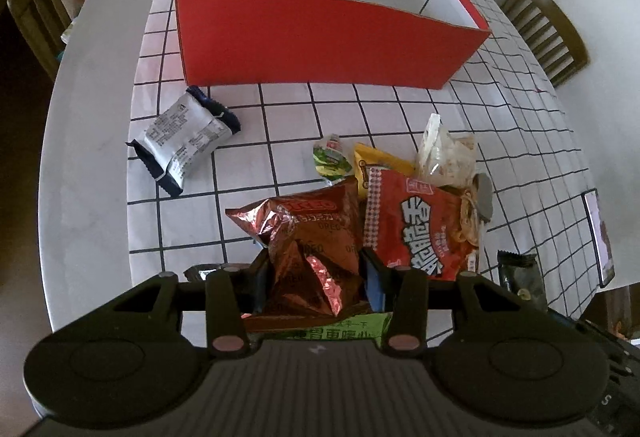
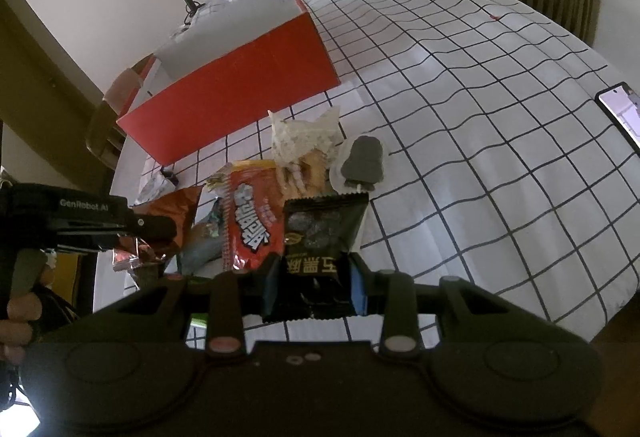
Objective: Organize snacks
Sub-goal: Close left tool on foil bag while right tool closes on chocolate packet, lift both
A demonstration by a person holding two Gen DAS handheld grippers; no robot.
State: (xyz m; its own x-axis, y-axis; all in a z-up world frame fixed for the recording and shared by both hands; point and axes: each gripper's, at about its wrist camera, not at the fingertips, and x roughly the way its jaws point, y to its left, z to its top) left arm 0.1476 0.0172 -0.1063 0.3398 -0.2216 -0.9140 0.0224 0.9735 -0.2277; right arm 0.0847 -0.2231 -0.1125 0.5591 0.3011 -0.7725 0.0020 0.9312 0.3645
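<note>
Snacks lie heaped near the table edge: the left gripper (image 1: pixel 316 273) has its fingers clamped on a crinkled copper-red foil Oreo bag (image 1: pixel 312 237), while the right gripper (image 2: pixel 314 287) pinches a black glossy sesame packet (image 2: pixel 324 233). Beyond them sits a red noodle packet (image 1: pixel 420 229), and farthest back an open red cardboard box (image 1: pixel 320 37) stands on the checked tablecloth (image 2: pixel 480 117).

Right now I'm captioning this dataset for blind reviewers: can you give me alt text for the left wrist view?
The left gripper is shut on a coppery Oreo bag above a grid-patterned tablecloth. An open red box, white inside, stands beyond, with a white-and-navy packet lying left and a red noodle-snack bag among other snacks right.
</note>
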